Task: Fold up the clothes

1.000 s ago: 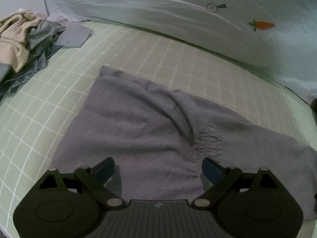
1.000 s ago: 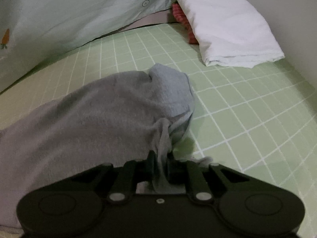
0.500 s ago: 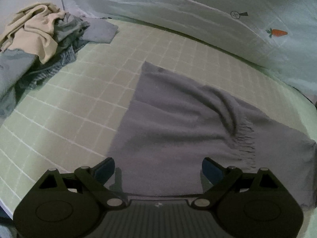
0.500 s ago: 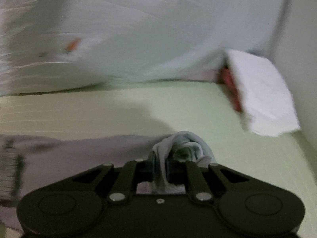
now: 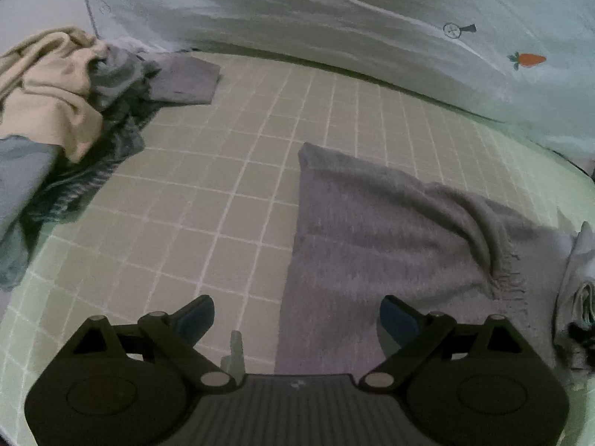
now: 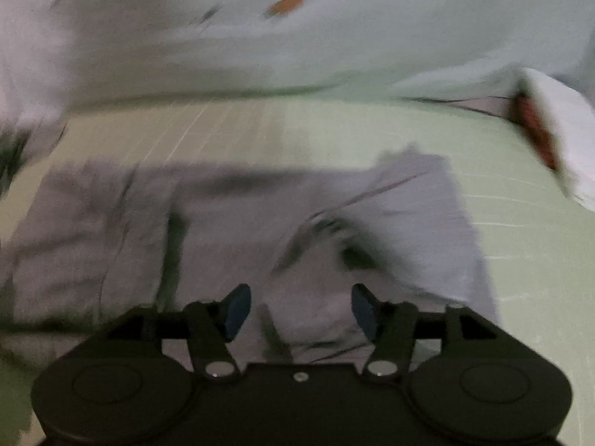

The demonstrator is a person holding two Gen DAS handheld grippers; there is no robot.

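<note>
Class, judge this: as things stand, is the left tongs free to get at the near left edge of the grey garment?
Probably yes. The left tongs stand open and empty, the grey garment lies flat on the checked sheet, and its edge sits between the open jaws with nothing covering it.

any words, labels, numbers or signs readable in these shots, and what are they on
No words, brand names or numbers can be read in either view.
Pale quilt: printed pictures only, an orange carrot and small round circle marks; no lettering.
Left gripper: a tiny pale mark on its ribbed body, too small to read.
Right wrist view: motion-blurred; nothing legible on the right gripper, the grey garment or the white pillow.
</note>
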